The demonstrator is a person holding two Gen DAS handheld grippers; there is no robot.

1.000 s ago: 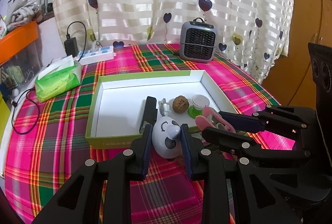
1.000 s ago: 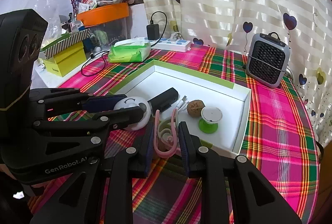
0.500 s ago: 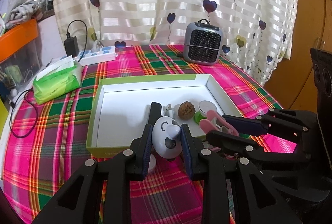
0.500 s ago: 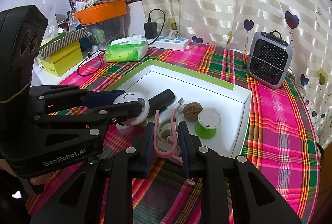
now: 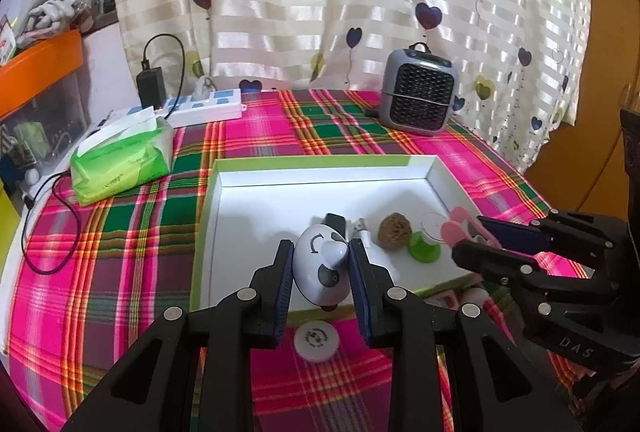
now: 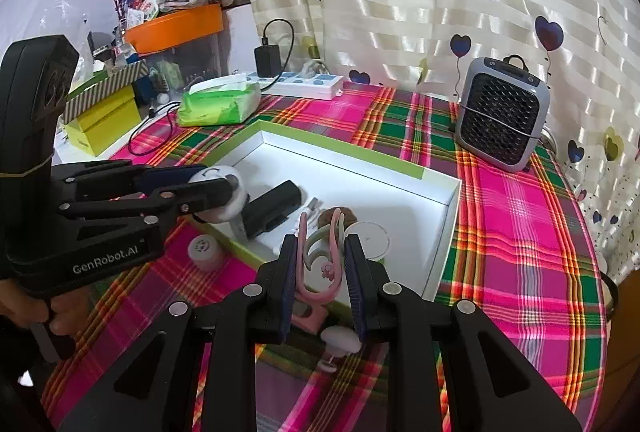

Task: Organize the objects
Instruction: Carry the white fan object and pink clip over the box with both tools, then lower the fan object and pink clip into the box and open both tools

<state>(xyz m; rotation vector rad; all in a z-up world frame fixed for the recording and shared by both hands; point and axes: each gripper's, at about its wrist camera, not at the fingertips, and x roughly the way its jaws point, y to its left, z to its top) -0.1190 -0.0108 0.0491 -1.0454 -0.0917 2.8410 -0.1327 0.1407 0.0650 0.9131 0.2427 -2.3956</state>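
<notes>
My left gripper (image 5: 320, 244) is shut on a white egg-shaped toy with black spots (image 5: 320, 272), held over the near part of a white box with a green rim (image 5: 320, 162). My right gripper (image 6: 320, 238) is shut on a pink and grey looped clip (image 6: 320, 292), just above the box's near rim. In the box lie a black block (image 5: 336, 222), a brown walnut (image 5: 394, 235) and a green-based spool (image 5: 426, 244). A small white round cap (image 5: 317, 337) sits on the plaid cloth below the left gripper. The right wrist view shows the left gripper (image 6: 218, 178) at its left.
A green tissue pack (image 5: 120, 156), a white power strip (image 5: 204, 108) with a black charger and a grey heater (image 5: 418, 98) stand behind the box. A black cable (image 5: 52, 232) loops at the left. A pink piece (image 6: 306, 316) and a white knob (image 6: 340, 342) lie under the right gripper.
Both grippers have moved forward with their loads, from in front of the box's near rim to over it. The white cap on the cloth has come into sight.
</notes>
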